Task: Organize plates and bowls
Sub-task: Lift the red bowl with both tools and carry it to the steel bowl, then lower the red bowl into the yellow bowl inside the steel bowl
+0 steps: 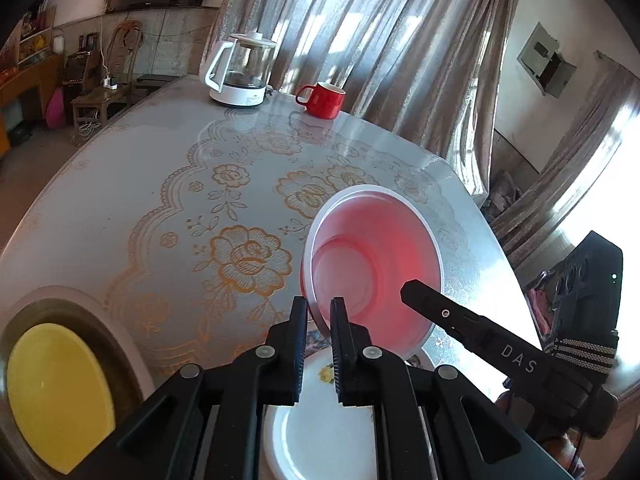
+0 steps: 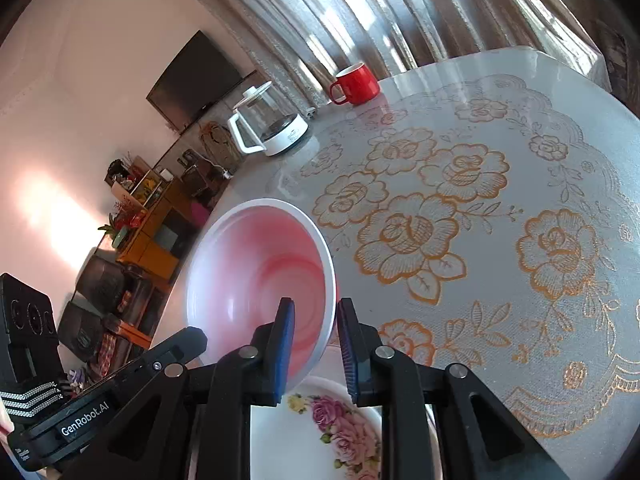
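Bowl [image 1: 372,264] status: pink inside, white at the rim, tilted and held off the table [image 1: 160,208] at the lower centre of both wrist views, above a white flowered plate [image 2: 320,432] at the bottom edge. My left gripper [image 1: 319,312] is clamped on the rim at the bowl's near-left edge; my right gripper [image 2: 316,320] is clamped on the opposite rim, 1 pad inside the wall and 1 outside. Both grips take only a thin edge. Risk 1: the glossy rim could slide out of either pair of pads if the 2 hands drift apart or twist unequally, and the bowl would drop onto the plate below. Risk 2: with the bowl this steeply tilted, lowering it unevenly could land its edge on the plate and chip it, or leave it crooked. Risk 3: the right gripper's finger reaches across the bowl in the left wrist view, so the 2 tools could collide if brought closer. Surroundings: a yellow plate [image 1: 56,392] sits in a dark-rimmed dish [image 1: 116,344] at lower left of the left wrist view; a glass kettle [image 1: 244,70] and a red mug [image 1: 322,100] stand near the far table edge, well apart from the work. Nothing lies on the floral cloth between them and the bowl.
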A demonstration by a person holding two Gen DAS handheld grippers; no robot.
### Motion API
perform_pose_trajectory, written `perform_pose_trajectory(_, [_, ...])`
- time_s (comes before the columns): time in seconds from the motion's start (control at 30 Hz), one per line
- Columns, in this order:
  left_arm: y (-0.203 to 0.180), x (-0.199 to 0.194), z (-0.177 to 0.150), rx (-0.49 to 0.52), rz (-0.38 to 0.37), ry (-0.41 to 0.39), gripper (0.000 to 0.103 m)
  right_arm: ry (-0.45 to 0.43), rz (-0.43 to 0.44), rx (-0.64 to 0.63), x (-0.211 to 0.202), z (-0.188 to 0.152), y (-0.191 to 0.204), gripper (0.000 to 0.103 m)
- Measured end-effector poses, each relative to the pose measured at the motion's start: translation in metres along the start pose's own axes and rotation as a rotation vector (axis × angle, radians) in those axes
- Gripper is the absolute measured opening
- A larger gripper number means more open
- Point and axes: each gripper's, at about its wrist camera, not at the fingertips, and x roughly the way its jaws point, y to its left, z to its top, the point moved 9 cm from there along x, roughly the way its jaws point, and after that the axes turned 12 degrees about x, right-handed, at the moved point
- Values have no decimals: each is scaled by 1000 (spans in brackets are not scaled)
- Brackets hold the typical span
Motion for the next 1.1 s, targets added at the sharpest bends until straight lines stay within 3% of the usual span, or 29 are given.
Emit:
perform_pose_trajectory(0.73, [131,-110,-69,-203,131,-86,11,191,132,-225,39,-100,140,22])
perform_pose_trajectory(0.93, [163,-130,-87,-267,170,-105,11,251,154,-289,51,-132,169,22])
perform_pose_trajectory(1.1, [176,-130,-111,-306,188,-72,11,306,156,-310,62,-152,176,23])
